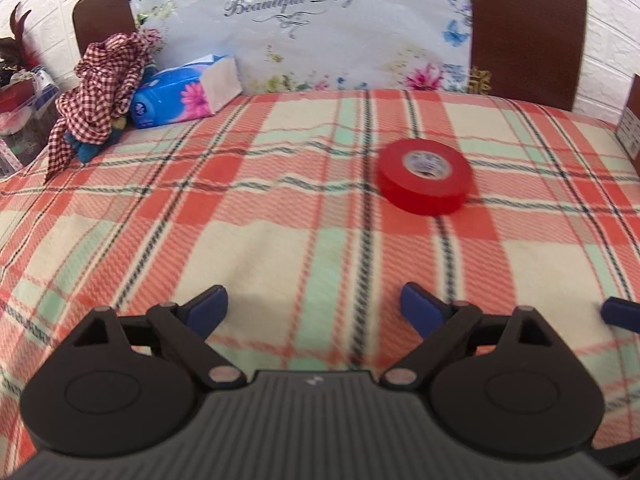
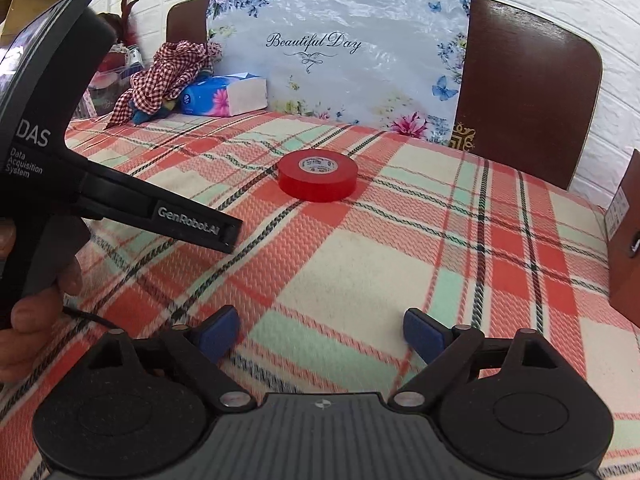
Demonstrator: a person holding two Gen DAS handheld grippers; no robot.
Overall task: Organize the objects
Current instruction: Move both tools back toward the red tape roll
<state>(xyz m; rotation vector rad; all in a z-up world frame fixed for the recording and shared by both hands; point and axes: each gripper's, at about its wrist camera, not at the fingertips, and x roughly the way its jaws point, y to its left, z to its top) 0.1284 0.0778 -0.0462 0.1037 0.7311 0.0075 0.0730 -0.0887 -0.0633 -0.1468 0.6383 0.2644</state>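
A red roll of tape lies flat on the plaid cloth, well ahead of both grippers. My left gripper is open, its blue pads wide apart over bare cloth, with the roll ahead and to its right. My right gripper is open too with nothing between its pads, and the tape roll lies straight ahead of it. In the right wrist view the left gripper's black finger reaches in from the left, held by a hand. A blue pad of the right gripper shows at the left view's right edge.
At the back left lie a blue flowered tissue pack and a red checked cloth bunched over something blue-green. A floral "Beautiful Day" board stands against dark brown panels behind. A cardboard box stands at the right edge.
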